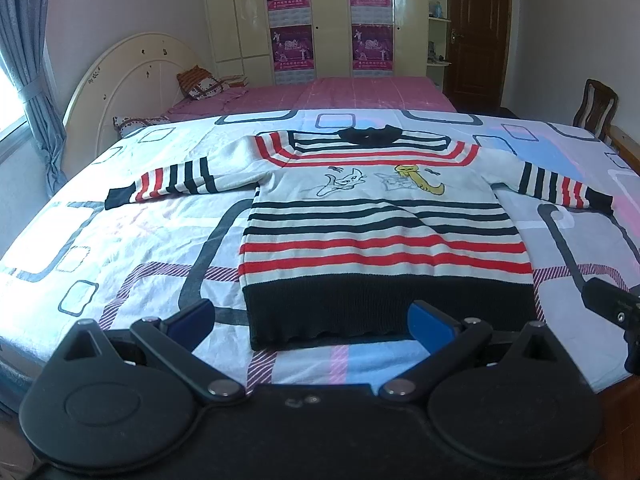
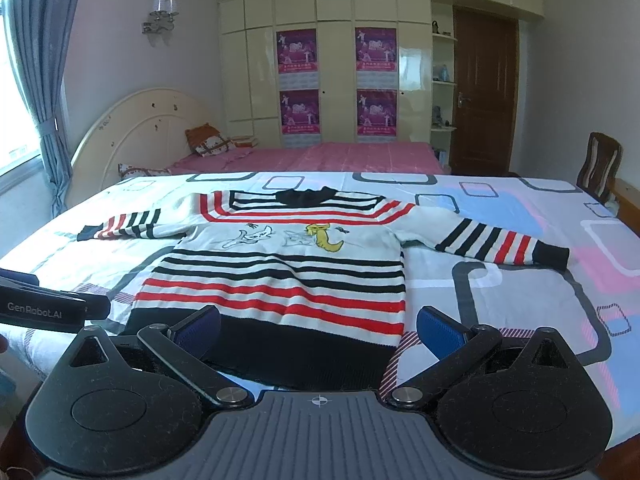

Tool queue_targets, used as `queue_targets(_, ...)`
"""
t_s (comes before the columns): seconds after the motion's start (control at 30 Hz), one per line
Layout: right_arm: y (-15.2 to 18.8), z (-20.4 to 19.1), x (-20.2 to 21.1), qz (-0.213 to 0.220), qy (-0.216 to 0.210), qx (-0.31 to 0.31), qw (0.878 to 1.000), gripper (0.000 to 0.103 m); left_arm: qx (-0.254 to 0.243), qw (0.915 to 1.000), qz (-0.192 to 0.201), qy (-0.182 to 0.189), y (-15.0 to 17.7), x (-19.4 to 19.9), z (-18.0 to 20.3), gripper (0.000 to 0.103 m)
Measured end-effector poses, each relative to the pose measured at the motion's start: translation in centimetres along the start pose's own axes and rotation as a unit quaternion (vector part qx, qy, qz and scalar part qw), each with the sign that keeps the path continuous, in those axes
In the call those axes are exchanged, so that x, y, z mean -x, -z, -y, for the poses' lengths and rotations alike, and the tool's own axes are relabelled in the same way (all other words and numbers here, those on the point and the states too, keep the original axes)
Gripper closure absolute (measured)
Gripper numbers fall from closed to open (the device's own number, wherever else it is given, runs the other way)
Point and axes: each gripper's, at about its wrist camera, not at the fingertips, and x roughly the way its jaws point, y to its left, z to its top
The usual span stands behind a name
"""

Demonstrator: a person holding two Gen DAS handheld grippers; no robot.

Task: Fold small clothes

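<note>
While the small white knit sweater with red and black stripes (image 1: pixel 384 216) lies flat, sleeves spread, on the patterned bedsheet (image 1: pixel 140 240), both tongs hover near its black hem. The left gripper (image 1: pixel 310 320) and right gripper (image 2: pixel 319 330) both gape wide, holding nothing.

Sweater (image 1: pixel 384 216) flat on bedsheet (image 1: pixel 132 240), sleeves spread sideways; pink bed (image 1: pixel 360 94) behind.

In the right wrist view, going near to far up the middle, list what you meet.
right gripper → black hem → sweater → black collar → pink bed → wardrobe
</note>
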Motion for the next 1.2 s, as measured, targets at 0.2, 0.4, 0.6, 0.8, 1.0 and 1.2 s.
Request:
queue_targets(0.2, 0.0, -0.1, -0.1, 0.0, 0.001, 0.0, 1.0, 0.0, 0.002, 1.0, 0.001, -0.001, -0.2, -0.3, -0.5, 0.0)
queue_targets(0.4, -0.1, -0.2, -0.5, -0.002, 0.001, -0.001, 1.0, 0.0, 0.002, 1.0, 0.001, -0.001, -0.2, -0.4, -0.7, 0.0)
queue_targets(0.6, -0.1, -0.3, -0.6, -0.002, 0.001, -0.001, 1.0, 0.0, 0.002, 1.0, 0.001, -0.001, -0.1, -0.4, -0.7, 0.0)
queue_targets(0.8, 0.0, -0.2, -1.1, -0.005, 0.004, -0.004, 1.0, 0.0, 0.001, 1.0, 0.0, -0.002, -0.1, -0.7, -1.2, 0.0)
queue_targets(1.0, -0.2, 0.1, -1.8, -0.007, 0.007, -0.009, 1.0, 0.0, 0.001, 1.0, -0.004, -0.004, -0.5, -1.6, -1.3, 0.0)
queue_targets(1.2, -0.5, 0.5, -2.9, -0.013, 0.012, -0.013, 1.0, 0.0, -0.004, 1.0, -0.006, -0.004, -1.1, -2.4, -0.9, 0.0)
